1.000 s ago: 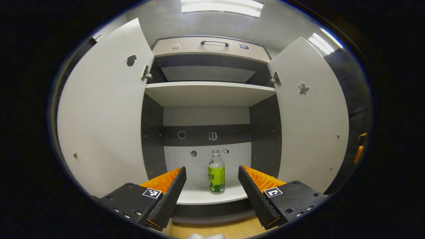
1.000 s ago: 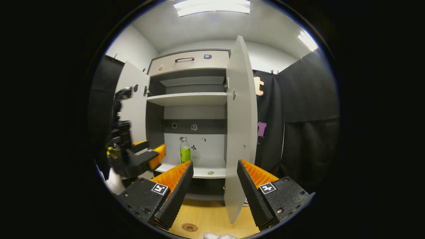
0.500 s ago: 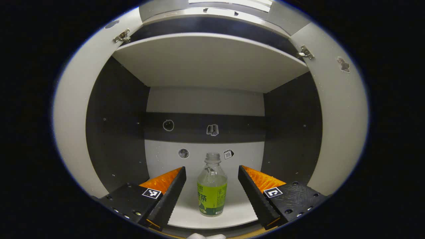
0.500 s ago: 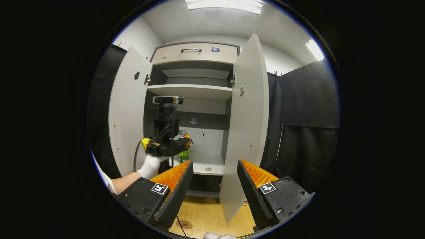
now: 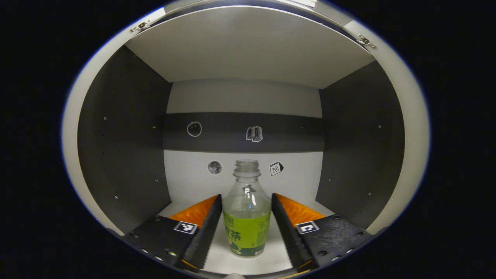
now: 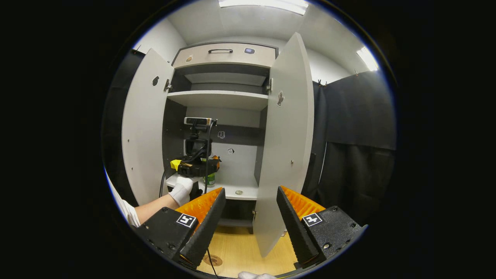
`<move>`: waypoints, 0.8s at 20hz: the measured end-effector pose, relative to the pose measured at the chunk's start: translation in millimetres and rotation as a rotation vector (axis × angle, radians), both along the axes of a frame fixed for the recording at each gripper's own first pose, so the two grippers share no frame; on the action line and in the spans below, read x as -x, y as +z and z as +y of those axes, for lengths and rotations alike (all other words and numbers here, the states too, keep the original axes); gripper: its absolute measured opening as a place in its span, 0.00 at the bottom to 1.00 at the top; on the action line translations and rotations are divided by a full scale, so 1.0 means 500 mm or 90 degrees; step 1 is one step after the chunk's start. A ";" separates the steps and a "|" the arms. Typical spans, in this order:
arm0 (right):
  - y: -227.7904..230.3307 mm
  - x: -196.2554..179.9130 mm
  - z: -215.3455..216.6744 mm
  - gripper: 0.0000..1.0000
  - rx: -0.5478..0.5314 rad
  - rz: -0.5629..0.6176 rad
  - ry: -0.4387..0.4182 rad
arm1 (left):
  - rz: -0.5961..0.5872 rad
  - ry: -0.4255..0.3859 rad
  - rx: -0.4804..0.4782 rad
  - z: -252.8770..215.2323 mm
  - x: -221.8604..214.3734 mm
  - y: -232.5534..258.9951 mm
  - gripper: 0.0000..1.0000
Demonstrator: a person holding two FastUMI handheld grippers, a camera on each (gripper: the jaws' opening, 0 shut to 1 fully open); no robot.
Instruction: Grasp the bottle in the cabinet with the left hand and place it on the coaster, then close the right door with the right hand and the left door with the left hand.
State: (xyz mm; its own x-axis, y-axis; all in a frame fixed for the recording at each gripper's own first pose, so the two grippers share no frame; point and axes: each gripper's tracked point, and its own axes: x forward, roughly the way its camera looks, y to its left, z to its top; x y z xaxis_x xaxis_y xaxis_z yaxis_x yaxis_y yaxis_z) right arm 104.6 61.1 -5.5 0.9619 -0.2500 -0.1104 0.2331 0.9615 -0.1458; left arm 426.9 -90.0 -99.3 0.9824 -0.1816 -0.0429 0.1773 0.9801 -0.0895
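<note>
Bottle (image 5: 247,217) between fingers — perhaps touching.

Clear glossy plastic bottle (image 5: 247,211), matt smooth cabinet (image 5: 240,50) panels — wood-grain floor (image 6: 248,252)

This is a recording booth set up as a mock home corner. A tall grey-and-white laminate cabinet (image 6: 223,93) with two open doors stands on a pale wood-look floor (image 6: 242,254), black cloth curtains (image 6: 354,128) clipped up as walls beside it, flat white panel lights (image 6: 263,4) overhead.
</note>
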 end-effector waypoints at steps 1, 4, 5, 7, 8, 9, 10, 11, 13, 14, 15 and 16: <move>0.004 0.001 0.002 0.82 0.001 -0.001 0.002 | 0.005 -0.003 -0.006 -0.004 0.001 0.002 0.75; 0.008 0.007 0.003 0.82 0.007 -0.006 0.005 | -0.002 -0.016 0.004 0.003 0.046 0.025 0.73; 0.006 0.008 0.003 0.82 0.007 -0.005 0.007 | -0.015 -0.021 0.008 0.006 0.068 0.042 0.73; 0.000 0.012 0.002 0.82 0.001 -0.002 0.010 | -0.035 -0.030 0.013 0.016 0.120 0.067 0.77; -0.006 0.017 -0.001 0.82 -0.006 0.001 0.009 | -0.045 -0.033 0.016 0.022 0.151 0.074 0.73; -0.009 0.019 -0.004 0.82 -0.013 0.002 0.008 | -0.052 -0.037 0.017 0.026 0.184 0.078 0.73; -0.015 0.020 -0.008 0.82 -0.021 0.003 0.006 | -0.057 -0.040 0.017 0.029 0.215 0.078 0.73; -0.020 0.024 -0.013 0.82 -0.028 0.006 0.002 | -0.068 -0.040 0.018 0.031 0.246 0.073 0.73; -0.033 0.032 -0.023 0.82 -0.041 0.014 -0.004 | -0.083 -0.054 0.018 0.033 0.309 0.054 0.73; -0.037 0.037 -0.026 0.82 -0.049 0.015 -0.005 | -0.087 -0.066 0.022 0.030 0.336 0.039 0.73; -0.042 0.040 -0.028 0.82 -0.054 0.017 -0.006 | -0.087 -0.079 0.025 0.024 0.367 0.023 0.73; -0.048 0.042 -0.031 0.82 -0.054 0.022 -0.008 | -0.079 -0.083 0.026 0.022 0.391 0.000 0.73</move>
